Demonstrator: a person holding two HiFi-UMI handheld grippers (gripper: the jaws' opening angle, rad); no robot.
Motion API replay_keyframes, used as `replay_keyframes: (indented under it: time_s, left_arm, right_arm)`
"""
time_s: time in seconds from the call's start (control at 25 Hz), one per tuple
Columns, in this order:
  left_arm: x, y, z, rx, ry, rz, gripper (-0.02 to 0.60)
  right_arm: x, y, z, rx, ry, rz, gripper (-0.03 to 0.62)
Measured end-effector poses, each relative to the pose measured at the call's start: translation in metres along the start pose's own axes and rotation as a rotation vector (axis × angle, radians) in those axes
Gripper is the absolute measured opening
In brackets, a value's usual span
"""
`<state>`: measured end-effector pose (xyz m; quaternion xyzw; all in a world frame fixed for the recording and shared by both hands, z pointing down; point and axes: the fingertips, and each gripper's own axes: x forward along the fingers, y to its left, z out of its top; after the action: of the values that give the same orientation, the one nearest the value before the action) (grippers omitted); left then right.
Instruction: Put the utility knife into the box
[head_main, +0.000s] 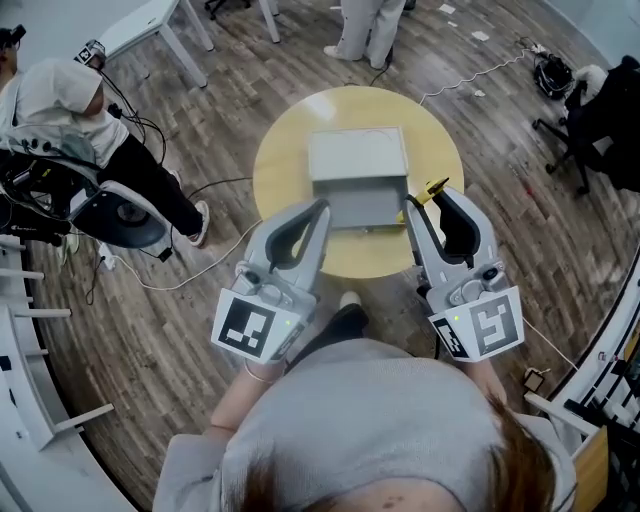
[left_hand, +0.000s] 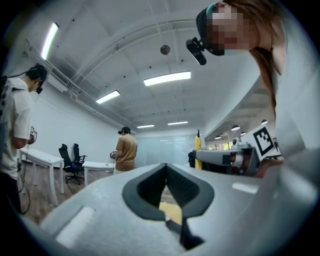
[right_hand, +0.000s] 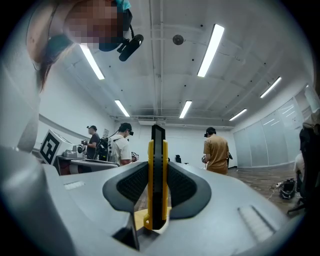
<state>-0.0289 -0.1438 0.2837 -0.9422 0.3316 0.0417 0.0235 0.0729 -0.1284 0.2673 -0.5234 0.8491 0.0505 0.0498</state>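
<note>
Nearest the operator, the right claw (head_main: 432, 200) is clamped on the utility knife (right_hand: 158, 185). The yellow-and-black body stands upright betw. the pads, lower end deep in the jaw throat, upper end projecting above the claw tips. In the head view the knife's end shows just beside the front-right corner of the box (head_main: 358, 160), over the table (head_main: 285, 150). The left claw (head_main: 318, 212) is closed on nothing: its pads meet at the tips, w/ only yellow table top visible through the gap below. It sits close to the box's front-left corner; contact can't be told.

Step in hand (judged): carry knife to box, deposit. The box stands mid-table, well inside the rim. Its top reads as a flat grey panel, so the lid is prob. shut; the head view alone doesn't confirm this.

Recommended procedure:
1. Check lid state first. If shut, use the free left claw to raise the front edge & hold it up.
2. Grip is across the knife's slim sides, so it may pivot. Avoid abrupt wrist turns.
3. Bring the knife over the opening and lay its long axis along the box's long side. Lower it inside the walls, then release.
4. Blade position isn't visible; treat it as exposed.

Farther out, on the wooden floor (head_main: 520, 230), lie a cable (head_main: 470, 78) and a standing person (head_main: 368, 30); neither affects the step.
</note>
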Motion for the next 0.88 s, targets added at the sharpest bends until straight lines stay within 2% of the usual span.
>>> replay_keyframes:
  time_s: [0.2,0.56,0.88]
  left_arm:
    - [0.03,0.042,0.015,-0.022,0.017,-0.009,-0.003]
    - [0.054,0.055,0.015,-0.028,0.016,-0.02,-0.003]
    - [0.078,0.061,0.019,-0.016,0.02,0.0,-0.003]
  right_arm:
    - [0.048,-0.015,0.013,-0.001,0.03,0.005,0.12]
    - [0.067,-0.031,0.016,0.005,0.034,-0.003,0.12]
    - [0.078,-0.052,0.019,0.017,0.03,0.005,0.12]
